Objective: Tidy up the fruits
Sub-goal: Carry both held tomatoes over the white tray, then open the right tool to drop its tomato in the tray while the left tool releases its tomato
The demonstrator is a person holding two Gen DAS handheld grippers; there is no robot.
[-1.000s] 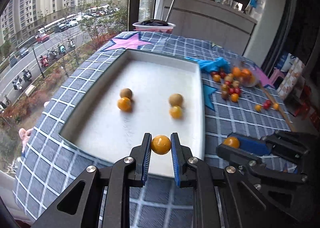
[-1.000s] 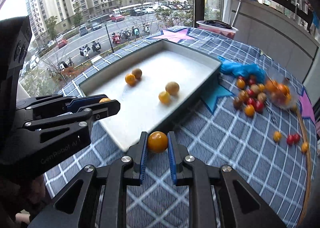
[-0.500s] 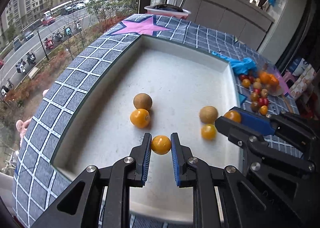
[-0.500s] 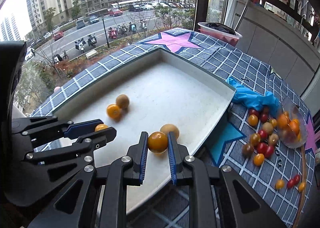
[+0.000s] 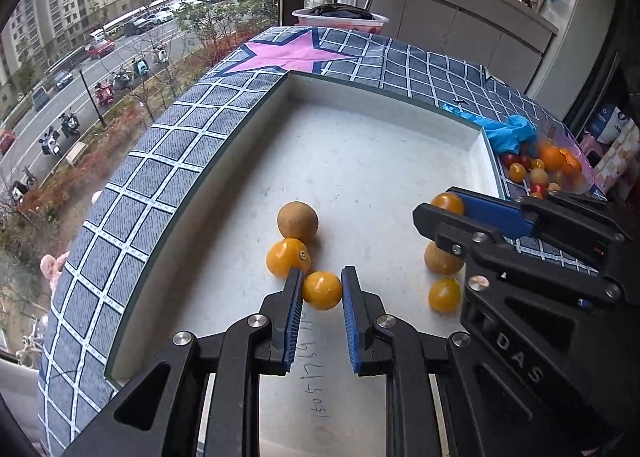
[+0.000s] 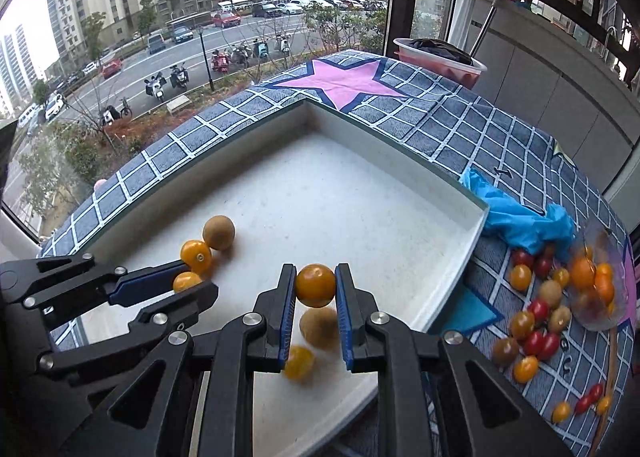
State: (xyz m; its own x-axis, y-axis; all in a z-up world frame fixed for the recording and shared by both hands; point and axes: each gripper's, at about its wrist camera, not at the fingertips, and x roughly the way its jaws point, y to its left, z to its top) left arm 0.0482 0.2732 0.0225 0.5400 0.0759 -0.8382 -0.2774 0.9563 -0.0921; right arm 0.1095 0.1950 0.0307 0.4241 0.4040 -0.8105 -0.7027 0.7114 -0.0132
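Left gripper (image 5: 322,291) clamped on a yellow tomato (image 5: 322,290), low over the floor of the white tray (image 5: 360,161); whether the fruit touches the floor, hard to tell. Just beyond it, touching or nearly so, another yellow tomato (image 5: 288,257) and a brown round fruit (image 5: 298,221) side by side. Right gripper (image 6: 315,285) closed on an orange tomato (image 6: 315,285), held above the tray's near right part. Directly beneath, seen between the fingers (image 6: 345,321): a 2nd brown fruit (image 6: 319,327) and a small yellow tomato (image 6: 298,361) lying on the tray floor. So 2 clusters in the tray, each with 1 brown and 1 yellow fruit, plus the 2 held pieces. On the checked cloth (image 6: 460,117) covering the desk, right of the tray: a crumpled blue glove (image 6: 520,221), a loose pile of tomatoes and fruits (image 6: 536,309), red, yellow and brown, and a clear bowl (image 6: 596,289) holding orange ones. At the far edge, a pink basin (image 6: 440,57).
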